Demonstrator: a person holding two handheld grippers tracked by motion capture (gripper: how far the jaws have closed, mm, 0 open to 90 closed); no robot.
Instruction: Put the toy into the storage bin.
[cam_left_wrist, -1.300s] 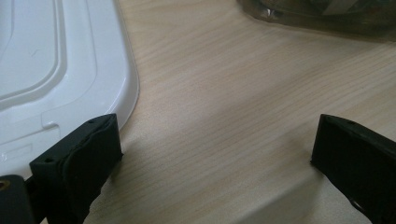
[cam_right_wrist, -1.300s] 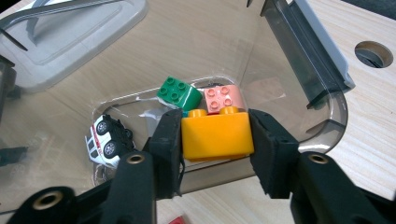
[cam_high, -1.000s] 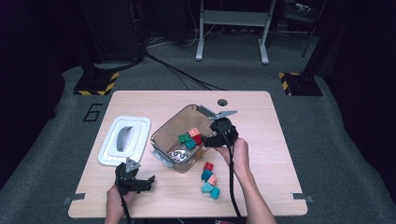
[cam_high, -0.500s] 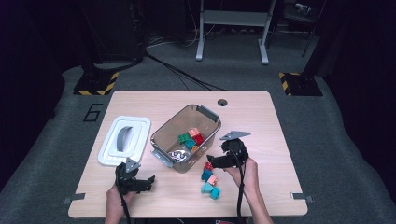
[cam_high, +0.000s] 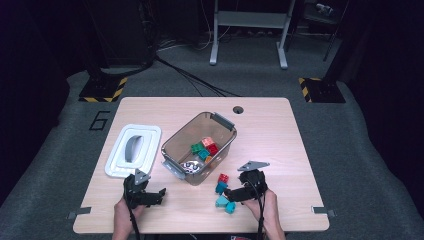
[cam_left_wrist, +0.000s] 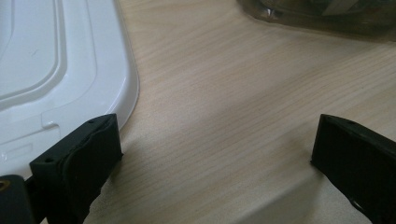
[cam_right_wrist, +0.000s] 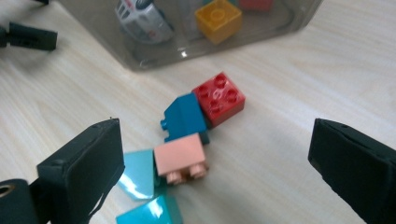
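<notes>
The right gripper (cam_right_wrist: 215, 168) hovers low over a small huddle of plastic building blocks on the pale wooden table (cam_high: 280, 130), its jaws spread wide with nothing between them. The blocks lie just off the near corner of the smoky clear plastic bin (cam_high: 200, 142), at about 5 o'clock from it. In the right gripper view, the pink block (cam_right_wrist: 180, 158) lies closest, touching the dark blue block (cam_right_wrist: 183, 116) at its 12 o'clock, with the red studded block (cam_right_wrist: 218, 98) at about 1 o'clock and two flat turquoise pieces (cam_right_wrist: 140, 186) at 8 o'clock.

They sit so tightly that I'd judge closing on one could nudge or drag its neighbours, or pinch two at once; the pink block looks tipped on its side, so a grip across its studs might slip. The bin wall stands near enough that a wide approach could bump it.

The left gripper (cam_high: 145, 192) rests at 7 o'clock from the bin, jaws also wide apart and empty over bare wood, just beside the corner of the white plastic lid (cam_left_wrist: 56, 70).

In the high view the blocks are tiny and partly overlap, so their count is uncertain. A silver toy car (cam_right_wrist: 142, 18) and a yellow block (cam_right_wrist: 218, 18) show through the bin wall, cut off at the frame's top, and the lower turquoise piece runs off the bottom edge
</notes>
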